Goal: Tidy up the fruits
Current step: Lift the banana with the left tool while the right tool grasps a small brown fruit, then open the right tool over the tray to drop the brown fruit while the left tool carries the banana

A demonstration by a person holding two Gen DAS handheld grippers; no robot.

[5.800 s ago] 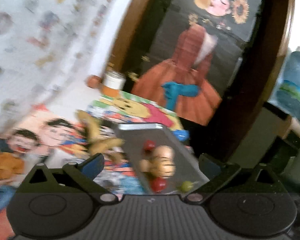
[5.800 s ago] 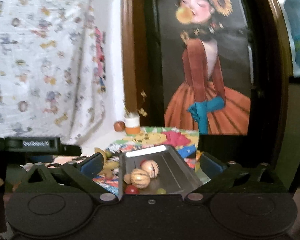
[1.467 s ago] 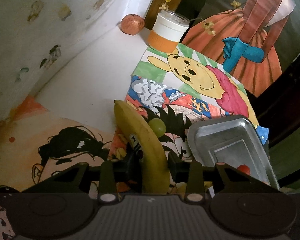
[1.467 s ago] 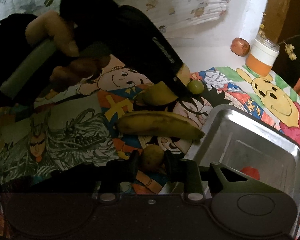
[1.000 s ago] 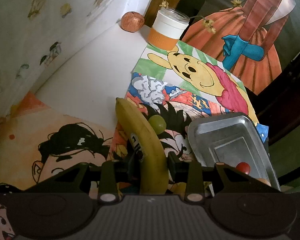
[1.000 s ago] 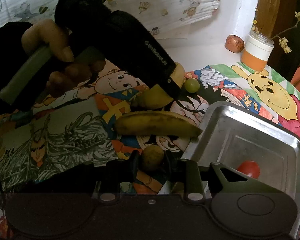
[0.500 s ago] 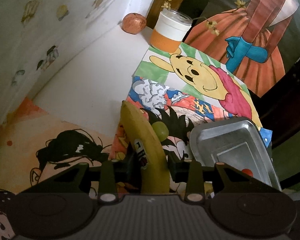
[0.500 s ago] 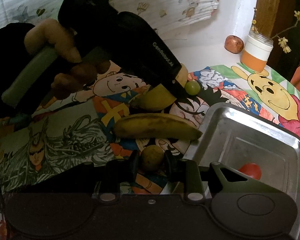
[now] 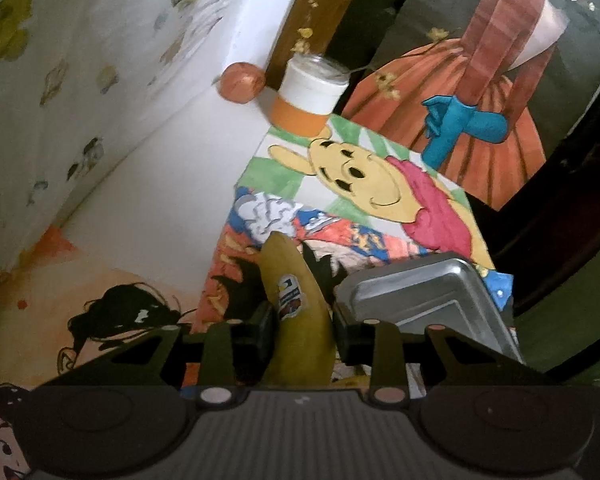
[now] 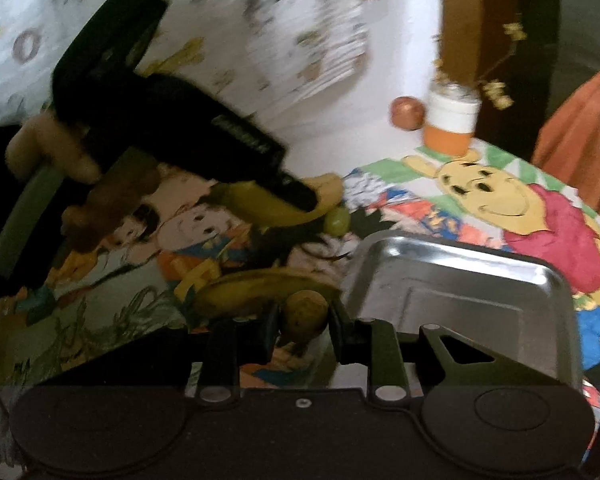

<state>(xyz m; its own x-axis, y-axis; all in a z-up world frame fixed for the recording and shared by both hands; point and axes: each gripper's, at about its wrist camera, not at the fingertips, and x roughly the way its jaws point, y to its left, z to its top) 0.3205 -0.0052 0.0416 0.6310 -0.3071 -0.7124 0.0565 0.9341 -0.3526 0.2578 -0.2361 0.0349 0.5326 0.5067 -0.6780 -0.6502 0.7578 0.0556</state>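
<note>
Carrying fruit toward metal tray [image 10: 452, 276]: banana [image 9: 296, 316] clamped in left gripper [image 9: 302, 326], small brown fruit [image 10: 304, 312] pinched in right gripper [image 10: 302, 326]; release best made low over tray floor, right of second banana [image 10: 260, 284].

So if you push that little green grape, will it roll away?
Probably. The grape looks round and smooth, so a nudge should roll it. It lies on a flat mat, touching or nearly touching the banana in the left tool, which might block it.

Two bananas [image 10: 284, 204] [image 10: 260, 286], one grape [image 10: 337, 219], one tray [image 10: 460, 276], one jar [image 10: 452, 126].
</note>
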